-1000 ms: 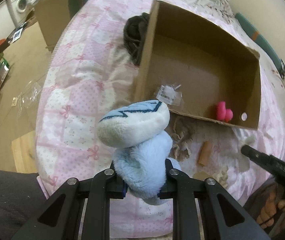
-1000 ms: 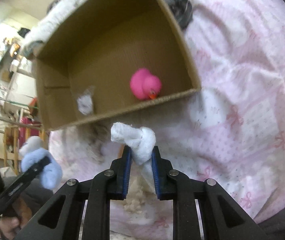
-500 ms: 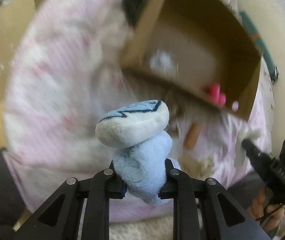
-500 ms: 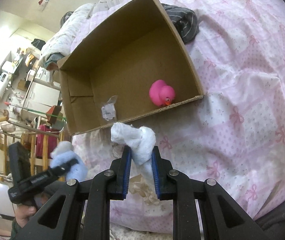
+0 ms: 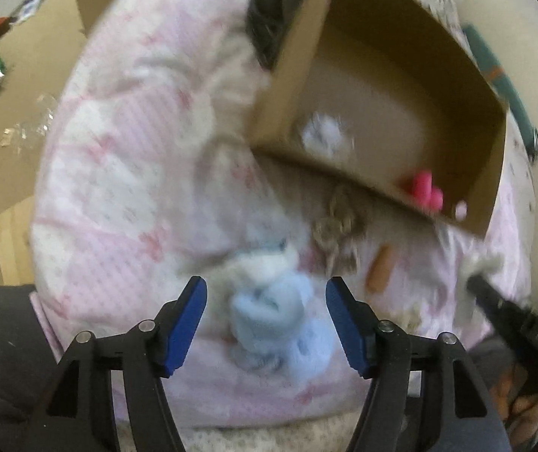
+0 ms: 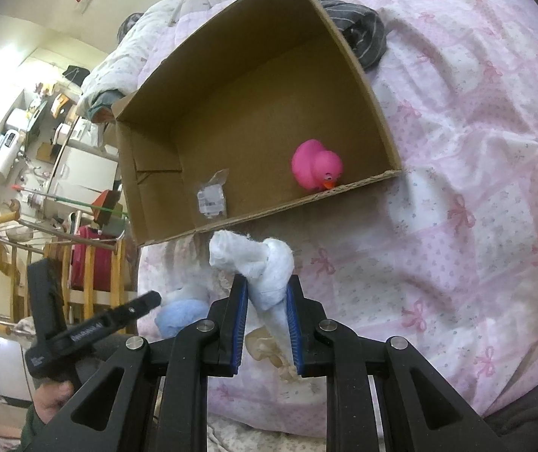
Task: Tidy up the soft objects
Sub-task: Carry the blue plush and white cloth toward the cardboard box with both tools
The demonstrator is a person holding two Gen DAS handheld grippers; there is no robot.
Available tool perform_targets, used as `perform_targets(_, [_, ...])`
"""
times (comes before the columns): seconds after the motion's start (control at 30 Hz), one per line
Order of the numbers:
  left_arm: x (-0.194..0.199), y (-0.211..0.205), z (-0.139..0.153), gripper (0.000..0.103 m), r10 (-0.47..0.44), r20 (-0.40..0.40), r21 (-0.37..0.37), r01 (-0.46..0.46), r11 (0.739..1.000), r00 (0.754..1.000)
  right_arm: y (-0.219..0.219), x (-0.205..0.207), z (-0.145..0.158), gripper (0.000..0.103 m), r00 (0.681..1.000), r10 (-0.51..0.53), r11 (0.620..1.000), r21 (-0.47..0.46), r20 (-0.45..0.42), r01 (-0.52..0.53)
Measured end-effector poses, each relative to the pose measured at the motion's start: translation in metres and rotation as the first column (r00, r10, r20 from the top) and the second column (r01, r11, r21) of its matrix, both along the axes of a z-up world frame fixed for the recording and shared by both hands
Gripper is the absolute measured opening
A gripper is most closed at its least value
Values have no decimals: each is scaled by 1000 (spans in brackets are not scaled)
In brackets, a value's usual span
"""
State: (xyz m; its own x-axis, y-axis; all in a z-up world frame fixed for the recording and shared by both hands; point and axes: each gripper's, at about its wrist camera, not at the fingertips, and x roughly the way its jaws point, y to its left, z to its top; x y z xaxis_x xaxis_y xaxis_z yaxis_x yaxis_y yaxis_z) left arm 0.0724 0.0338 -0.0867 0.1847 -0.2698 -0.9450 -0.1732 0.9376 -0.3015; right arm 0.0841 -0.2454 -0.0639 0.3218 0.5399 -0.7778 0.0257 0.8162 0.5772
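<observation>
The left gripper (image 5: 265,314) has its jaws wide apart; the blue plush (image 5: 269,316) lies between the blue pads (image 5: 187,324) without touching either, resting on the pink quilt (image 5: 125,188) near the bed's front edge. The left view is motion-blurred, so fine detail of the plush cannot be read. The right gripper (image 6: 267,312) has its jaws narrow, clamped on a white knotted cloth (image 6: 259,263) — the knot stands above the fingertips and a tail hangs down between the pads. The cloth is held above the quilt, just in front of the near wall of the cardboard box (image 6: 363,71). The box sits open-topped on the quilt toward the bed's far side. Inside it, a pink duck (image 6: 316,164) rests against the near wall, close to the near right corner as seen from the right wrist; a small clear packet (image 6: 212,197) lies on the box floor toward the near left corner. A dark striped garment (image 6: 363,37) lies on the quilt just outside the far right corner of the box. In front of the box, on the quilt, lie a beige rope toy (image 5: 338,226) and an orange cylinder (image 5: 380,273), near each other but apart. From the right wrist, the plush shows just beyond the left gripper's finger (image 6: 133,309).
</observation>
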Motion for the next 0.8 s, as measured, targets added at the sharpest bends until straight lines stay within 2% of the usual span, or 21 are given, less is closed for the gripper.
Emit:
perform_targets(0.07, [-5, -4, -1, 39, -18, 4, -11, 18, 1000, 1000, 3, 0, 0, 22, 1000, 10, 1000, -3, 3, -10])
perform_targets(0.2, [0, -23, -9, 36, -108, -25, 40, 109, 993, 994, 6, 1, 1, 22, 1000, 17, 1000, -5, 2, -17])
perform_targets(0.23, [0, -27, -13, 32, -120, -39, 55, 122, 991, 992, 6, 1, 0, 22, 1000, 16, 1000, -3, 1, -16])
perform_targets(0.27, [1, -28, -14, 18, -123, -33, 72, 125, 990, 992, 6, 1, 0, 22, 1000, 15, 1000, -2, -1, -15])
perform_targets(0.33, [0, -32, -5, 14, -146, 1, 67, 146, 987, 989, 6, 2, 0, 22, 1000, 14, 1000, -3, -2, -14])
perform_targets(0.43, [-4, -33, 15, 13, -175, 64, 9, 175, 985, 982, 7, 0, 1, 22, 1000, 15, 1000, -6, 0, -15])
perform_targets(0.47, [-5, -31, 24, 13, -174, 87, -31, 177, 984, 981, 6, 0, 1, 22, 1000, 15, 1000, -5, 0, -15])
perform_targets(0.53, [-4, -22, 41, 13, -138, 136, -159, 159, 974, 981, 6, 0, 2, 22, 1000, 12, 1000, -3, 2, -12])
perform_targets(0.57, [-3, -18, 46, 13, -122, 144, -191, 149, 970, 982, 5, 0, 2, 22, 1000, 10, 1000, 1, 2, -10])
perform_targets(0.63, [1, -13, 51, 13, -110, 145, -182, 136, 974, 983, 5, 0, 2, 22, 1000, 6, 1000, 8, 2, -6])
perform_targets(0.7, [0, -18, 49, 13, -157, 148, -126, 176, 976, 976, 6, 1, 2, 22, 1000, 7, 1000, 9, 4, -8])
perform_targets(0.8, [-5, -33, 31, 13, -222, 87, -84, 229, 970, 971, 7, 1, 2, 22, 1000, 15, 1000, 6, 9, -15])
